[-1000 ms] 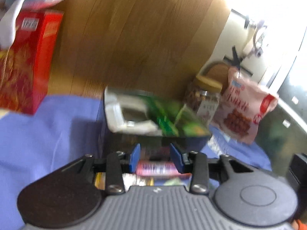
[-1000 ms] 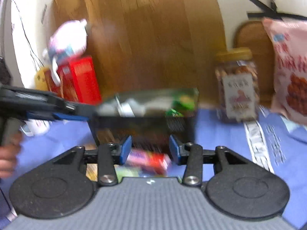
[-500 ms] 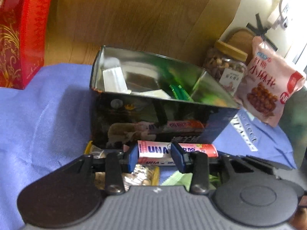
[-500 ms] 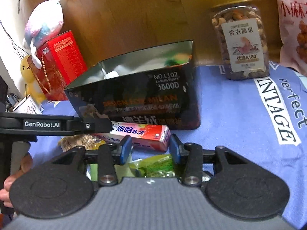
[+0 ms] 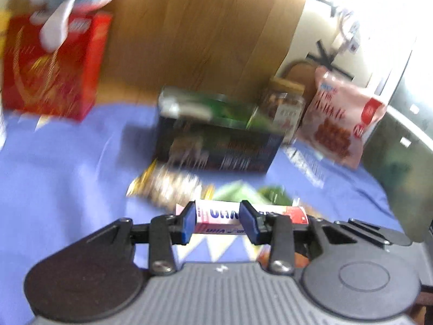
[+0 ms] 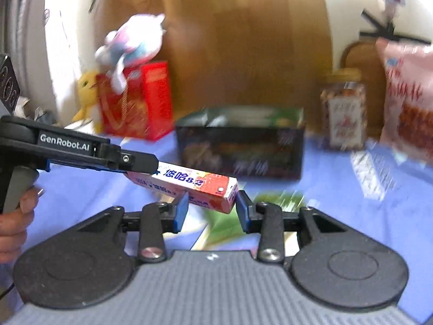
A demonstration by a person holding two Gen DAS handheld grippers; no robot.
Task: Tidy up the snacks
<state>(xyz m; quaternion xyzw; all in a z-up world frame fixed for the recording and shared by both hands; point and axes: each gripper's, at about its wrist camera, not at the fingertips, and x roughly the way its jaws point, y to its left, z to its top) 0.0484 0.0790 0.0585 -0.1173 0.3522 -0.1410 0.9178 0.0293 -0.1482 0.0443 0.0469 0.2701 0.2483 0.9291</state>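
A long pink, white and red candy box (image 5: 219, 215) is clamped near its middle by my left gripper (image 5: 216, 218). From the right wrist view, the left gripper (image 6: 151, 166) reaches in from the left and holds the candy box (image 6: 189, 181) above the blue cloth. My right gripper (image 6: 211, 208) has the box's red end between its jaws, which are closing; I see no firm press. Behind stands the dark open tin (image 5: 216, 149) (image 6: 240, 157) with snacks inside. A gold wrapper (image 5: 167, 187) and a green packet (image 5: 243, 192) (image 6: 273, 200) lie before it.
A red carton (image 5: 51, 67) (image 6: 135, 103) with a plush toy (image 6: 135, 43) on top stands back left. A nut jar (image 5: 286, 105) (image 6: 343, 113) and a pink snack bag (image 5: 341, 119) (image 6: 408, 103) stand back right. A hand (image 6: 13, 216) grips the left handle.
Both grippers have drawn back from the tin, which now looks smaller and farther. The candy box has come up off the cloth in the left gripper. The right jaws have narrowed.
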